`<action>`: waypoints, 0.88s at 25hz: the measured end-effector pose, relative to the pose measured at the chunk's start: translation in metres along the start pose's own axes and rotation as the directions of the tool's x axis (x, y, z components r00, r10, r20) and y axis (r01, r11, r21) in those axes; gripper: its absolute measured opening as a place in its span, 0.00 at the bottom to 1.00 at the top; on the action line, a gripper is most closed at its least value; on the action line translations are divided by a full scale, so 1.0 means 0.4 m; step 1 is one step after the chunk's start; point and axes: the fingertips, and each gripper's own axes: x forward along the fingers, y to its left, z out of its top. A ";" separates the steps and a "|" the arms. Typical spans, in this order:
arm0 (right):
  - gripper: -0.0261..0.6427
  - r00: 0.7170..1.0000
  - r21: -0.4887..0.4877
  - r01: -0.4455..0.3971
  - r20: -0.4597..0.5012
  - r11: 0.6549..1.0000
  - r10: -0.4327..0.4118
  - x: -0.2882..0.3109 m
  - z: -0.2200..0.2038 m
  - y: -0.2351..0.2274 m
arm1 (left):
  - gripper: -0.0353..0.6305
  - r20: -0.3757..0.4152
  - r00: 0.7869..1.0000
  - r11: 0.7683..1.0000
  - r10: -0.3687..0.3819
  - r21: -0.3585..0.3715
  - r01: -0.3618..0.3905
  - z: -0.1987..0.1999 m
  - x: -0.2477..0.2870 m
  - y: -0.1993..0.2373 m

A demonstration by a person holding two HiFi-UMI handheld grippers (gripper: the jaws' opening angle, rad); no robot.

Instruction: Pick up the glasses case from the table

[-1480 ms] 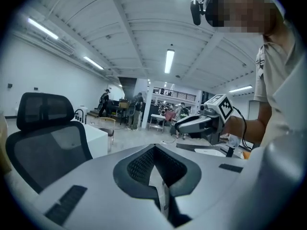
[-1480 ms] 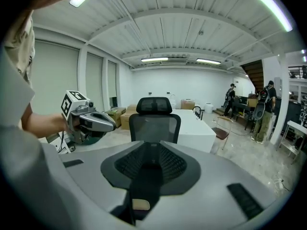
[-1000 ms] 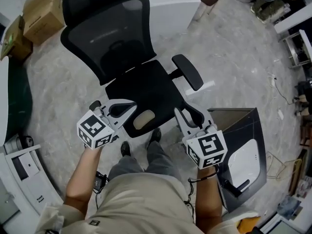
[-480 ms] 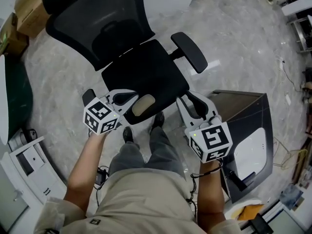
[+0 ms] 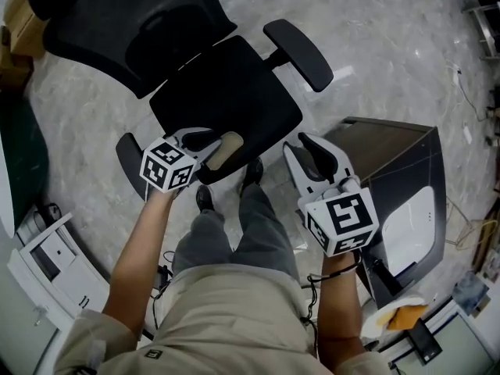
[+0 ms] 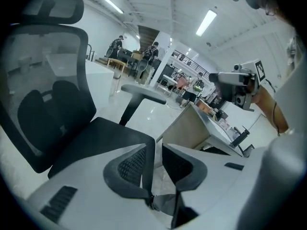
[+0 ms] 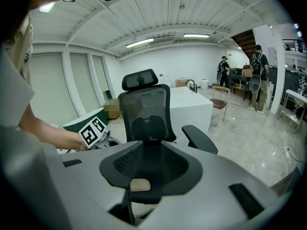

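The glasses case (image 5: 225,149) is a small beige oval lying on the front edge of the black office chair's seat (image 5: 226,92). My left gripper (image 5: 212,142) hangs just left of the case, close to it. Its jaws have just been opening and show a narrow gap with nothing in it in the left gripper view (image 6: 157,150); the case is out of that view. My right gripper (image 5: 308,144) is off the seat's right front corner, open wide, its jaws having just opened further. In the right gripper view (image 7: 151,150) the case (image 7: 137,185) lies ahead, apart from the jaws.
The chair's right armrest (image 5: 298,44) sticks out toward the back right. A dark overturned panel (image 5: 391,170) lies on the floor at the right. Cardboard boxes (image 5: 17,30) stand at the back left and a white cabinet (image 5: 43,264) at the front left. My legs (image 5: 234,225) are below the seat.
Both grippers have come down toward the seat. The left one has closed in on the case and its jaws have parted a little. The case has not moved on the seat.
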 end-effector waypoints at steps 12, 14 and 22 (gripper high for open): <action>0.22 0.999 0.057 0.013 -0.051 0.998 -0.010 0.059 -0.098 -0.037 | 0.43 -0.187 0.982 0.999 0.019 -0.039 -0.026 -0.193 0.175 0.080; 0.23 0.998 0.062 0.014 -0.059 0.998 -0.010 0.069 -0.115 -0.041 | 0.48 -0.214 0.976 0.998 0.029 -0.043 -0.039 -0.225 0.199 0.092; 0.23 0.996 0.080 0.012 -0.094 0.997 -0.005 0.098 -0.180 -0.062 | 0.62 -0.326 0.942 0.994 0.080 -0.043 -0.099 -0.353 0.296 0.140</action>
